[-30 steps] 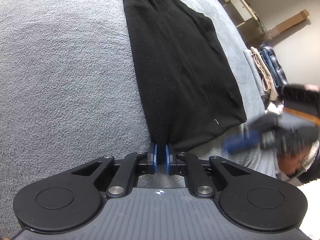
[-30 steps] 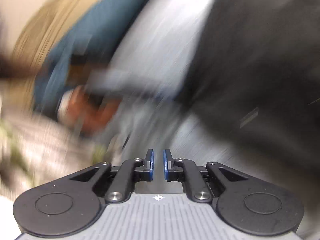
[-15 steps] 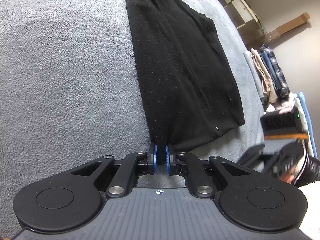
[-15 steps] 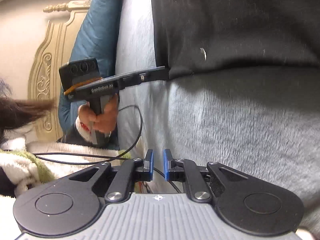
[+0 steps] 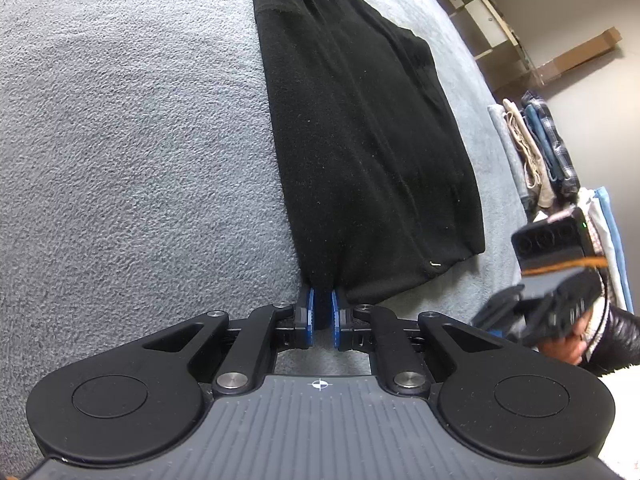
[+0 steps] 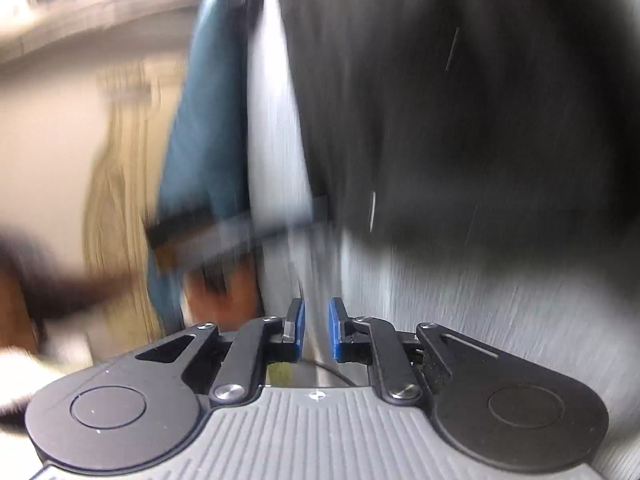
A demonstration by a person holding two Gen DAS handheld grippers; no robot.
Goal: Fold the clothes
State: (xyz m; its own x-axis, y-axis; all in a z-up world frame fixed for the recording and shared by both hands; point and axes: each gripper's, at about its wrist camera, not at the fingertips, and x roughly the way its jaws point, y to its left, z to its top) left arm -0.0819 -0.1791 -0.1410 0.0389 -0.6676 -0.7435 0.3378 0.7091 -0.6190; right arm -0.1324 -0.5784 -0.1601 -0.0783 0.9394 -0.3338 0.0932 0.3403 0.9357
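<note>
Left hand-held gripper (image 5: 320, 314): pads pinch the near corner of the black garment (image 5: 368, 140); it has kept its place and grip over the last second.
Black garment: a long, narrow, already folded strip lying flat on the grey blanket (image 5: 132, 152) of the bed, running straight ahead of the left hand-held gripper from its fingertips.
Right hand-held gripper (image 6: 316, 328): jaws are opening, nothing between the pads; within the last second it has swung down and rolled to a spot low and right of the left one, short of the garment's free near corner.
Meaning for the task: judged, one corner is anchored and the second is about to be taken, ahead of the next fold.
Hard to make out: the right wrist view is smeared by motion; garment edge, blanket and the person's hand (image 6: 224, 292) there are only streaks.
Cut off: the garment's far end leaves the picture; the stacked clothes (image 5: 536, 148) far right are partly hidden.
</note>
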